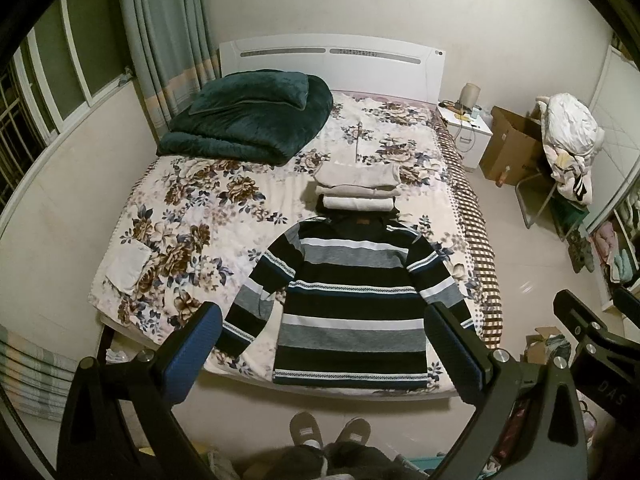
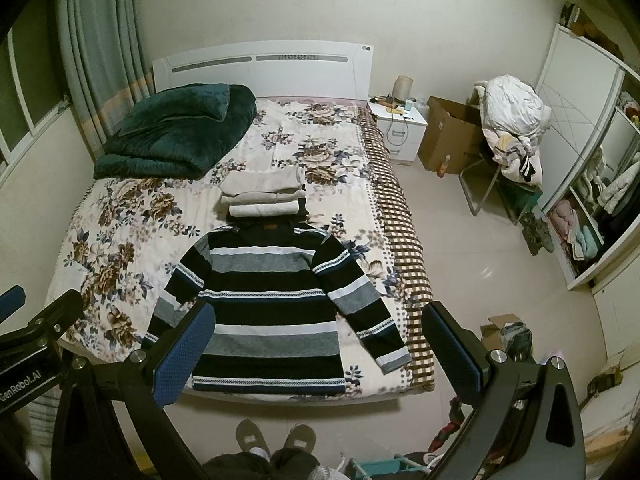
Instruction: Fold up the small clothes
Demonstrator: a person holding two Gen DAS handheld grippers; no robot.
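A black, grey and white striped sweater (image 1: 348, 300) lies flat on the floral bed, hem toward me, sleeves angled out to both sides; it also shows in the right wrist view (image 2: 272, 312). A stack of folded beige clothes (image 1: 358, 188) sits just beyond its collar, and also shows in the right wrist view (image 2: 264, 194). My left gripper (image 1: 324, 340) is open and empty, held high above the bed's near edge. My right gripper (image 2: 320, 340) is open and empty at the same height, just right of the left one (image 2: 24, 320).
A folded dark green blanket (image 1: 248, 120) lies at the bed's far left. A white cloth (image 1: 126, 266) lies near the left edge. A nightstand (image 2: 396, 128), cardboard box (image 2: 448, 140) and chair piled with clothes (image 2: 512, 128) stand right of the bed. My slippered feet (image 1: 328, 434) are at the bed's foot.
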